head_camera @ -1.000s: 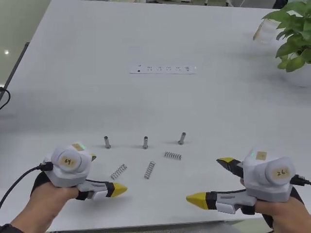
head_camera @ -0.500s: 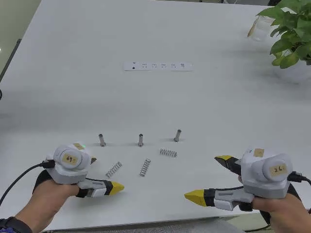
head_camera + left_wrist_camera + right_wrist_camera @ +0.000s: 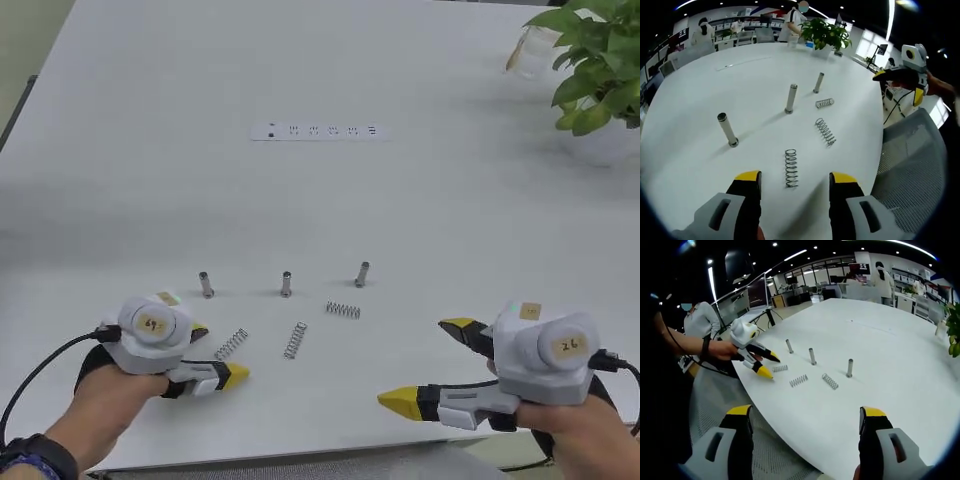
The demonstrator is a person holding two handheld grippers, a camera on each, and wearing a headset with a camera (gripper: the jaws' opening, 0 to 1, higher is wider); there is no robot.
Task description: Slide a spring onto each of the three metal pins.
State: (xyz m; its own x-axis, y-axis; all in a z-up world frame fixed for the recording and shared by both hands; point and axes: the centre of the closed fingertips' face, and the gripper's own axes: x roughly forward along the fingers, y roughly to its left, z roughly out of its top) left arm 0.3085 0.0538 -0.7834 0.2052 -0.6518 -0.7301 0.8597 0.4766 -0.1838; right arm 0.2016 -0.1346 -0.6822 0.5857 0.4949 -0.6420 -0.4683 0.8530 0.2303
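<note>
On the bench [image 3: 450, 200] none of the work pieces has shifted over the last second. The three pins [image 3: 286, 284] stand upright in their row, all bare. The left spring [image 3: 231, 344], middle spring [image 3: 295, 340] and right spring [image 3: 343, 310] lie loose just in front of them, each apart from the others. The whole head view has slid, but we put that down to our head moving, not the parts.

What has changed is small. Our left hand-held gripper [image 3: 218, 352] has crept a little nearer the left spring. In the left gripper view that spring now lies just ahead of the gap between its spread jaws, untouched. Our right hand-held gripper [image 3: 427, 363] hangs well off to the right, jaws wide apart and gripping nothing, much as before.

We judge the task to be at its very start, with no spring fitted and the first pick-up shaping up on the left. The coil lies lengthwise along the gripper's reach, so closing would pinch it across its width. A light squeeze seems wise, since so thin a spring may roll or pop free.
</note>
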